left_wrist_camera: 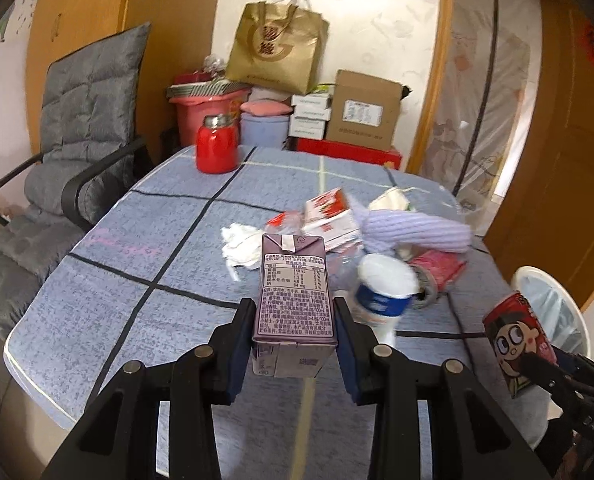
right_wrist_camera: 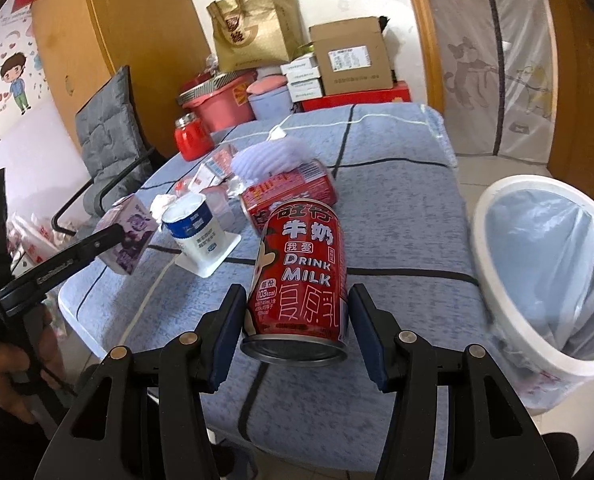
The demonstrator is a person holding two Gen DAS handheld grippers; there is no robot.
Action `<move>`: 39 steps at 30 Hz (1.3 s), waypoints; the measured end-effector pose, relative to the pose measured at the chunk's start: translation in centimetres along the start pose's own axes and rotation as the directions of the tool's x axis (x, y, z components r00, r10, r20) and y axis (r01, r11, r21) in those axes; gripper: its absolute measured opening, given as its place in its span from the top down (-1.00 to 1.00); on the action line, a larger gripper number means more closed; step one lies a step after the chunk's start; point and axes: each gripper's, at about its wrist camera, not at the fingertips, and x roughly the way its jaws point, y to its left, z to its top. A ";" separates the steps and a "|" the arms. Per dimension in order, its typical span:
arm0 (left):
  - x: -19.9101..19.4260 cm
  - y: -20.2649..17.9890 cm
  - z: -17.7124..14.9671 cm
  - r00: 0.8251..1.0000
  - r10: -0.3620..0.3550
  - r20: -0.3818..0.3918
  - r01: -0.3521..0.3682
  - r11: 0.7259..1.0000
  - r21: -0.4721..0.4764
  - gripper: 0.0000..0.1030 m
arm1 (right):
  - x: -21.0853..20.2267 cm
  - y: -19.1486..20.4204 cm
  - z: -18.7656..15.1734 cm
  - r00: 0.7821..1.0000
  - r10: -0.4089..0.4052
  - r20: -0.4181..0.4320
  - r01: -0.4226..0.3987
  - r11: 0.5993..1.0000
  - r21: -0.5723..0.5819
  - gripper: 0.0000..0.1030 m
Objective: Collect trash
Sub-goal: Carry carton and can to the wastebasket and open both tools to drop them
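My left gripper [left_wrist_camera: 293,312] is shut on a purple milk carton [left_wrist_camera: 295,292] and holds it upright above the blue checked table [left_wrist_camera: 137,248]. My right gripper [right_wrist_camera: 297,316] is shut on a red milk can [right_wrist_camera: 299,276], held above the table's right side, to the left of a white trash bin [right_wrist_camera: 537,272] with a clear liner. The can also shows in the left wrist view [left_wrist_camera: 517,344], as does the bin [left_wrist_camera: 557,304]. The carton shows in the right wrist view [right_wrist_camera: 131,240]. More trash lies mid-table: a white yogurt cup [left_wrist_camera: 381,284], crumpled tissue [left_wrist_camera: 241,246], a red-white carton [left_wrist_camera: 331,216], a second red can [right_wrist_camera: 289,192].
A red thermos [left_wrist_camera: 216,144] stands at the table's far left. A lilac ribbed cloth [left_wrist_camera: 413,230] lies over the trash pile. A grey cushioned chair [left_wrist_camera: 69,152] is on the left. Boxes, a gold bag [left_wrist_camera: 277,48] and pink tubs are stacked behind the table.
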 end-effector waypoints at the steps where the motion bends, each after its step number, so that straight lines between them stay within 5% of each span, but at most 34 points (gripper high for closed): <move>1: -0.3 -0.4 0.1 1.000 -0.005 0.005 0.005 1.000 0.006 0.25 | -0.4 -0.3 0.0 1.000 -0.005 0.006 0.005 1.000 0.006 -0.04; 13: -2.6 -9.4 1.8 0.980 -0.198 0.035 0.191 0.972 0.136 0.25 | -5.3 -6.2 -0.1 0.987 -0.134 0.087 0.124 0.987 0.104 -0.04; 26: 1.9 -22.2 0.7 0.893 -0.434 -0.116 0.449 0.847 0.285 0.25 | -7.9 -14.5 -0.5 0.952 -0.295 0.084 0.271 0.938 0.217 -0.04; 39: 6.7 -29.6 -1.3 0.828 -0.505 -0.243 0.561 0.754 0.342 0.25 | -6.8 -18.7 -0.4 0.935 -0.354 0.009 0.343 0.911 0.228 -0.05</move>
